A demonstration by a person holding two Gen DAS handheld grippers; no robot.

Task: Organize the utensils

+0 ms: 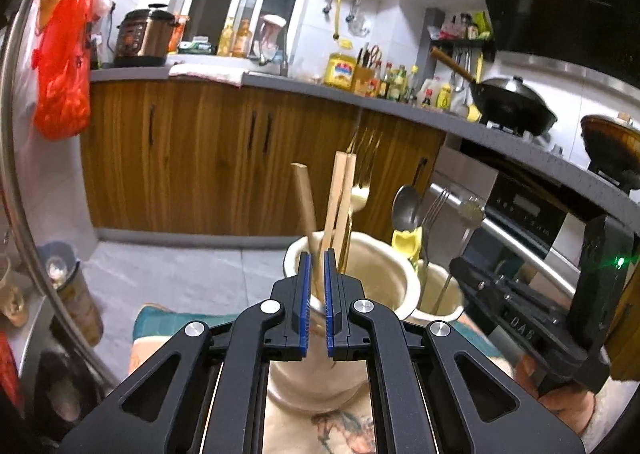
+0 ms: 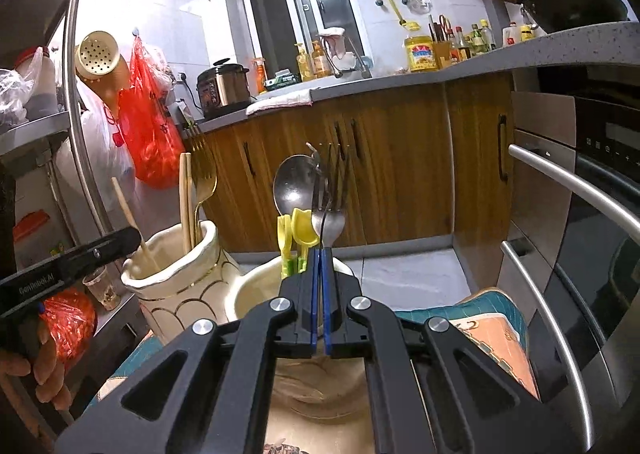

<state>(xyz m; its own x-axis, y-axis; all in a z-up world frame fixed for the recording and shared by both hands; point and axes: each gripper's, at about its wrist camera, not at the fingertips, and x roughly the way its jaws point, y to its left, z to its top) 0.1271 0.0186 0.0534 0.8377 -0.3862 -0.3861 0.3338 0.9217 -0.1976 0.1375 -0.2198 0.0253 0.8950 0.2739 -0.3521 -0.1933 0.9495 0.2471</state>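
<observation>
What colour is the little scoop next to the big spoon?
Yellow scoop, clearest in the right wrist view.

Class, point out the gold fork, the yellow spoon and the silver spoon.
gold fork (image 2: 204, 170): right wrist view, tines.
yellow spoon (image 2: 305, 228): right wrist view, bowl.
silver spoon (image 2: 292, 184): right wrist view, bowl.
</observation>
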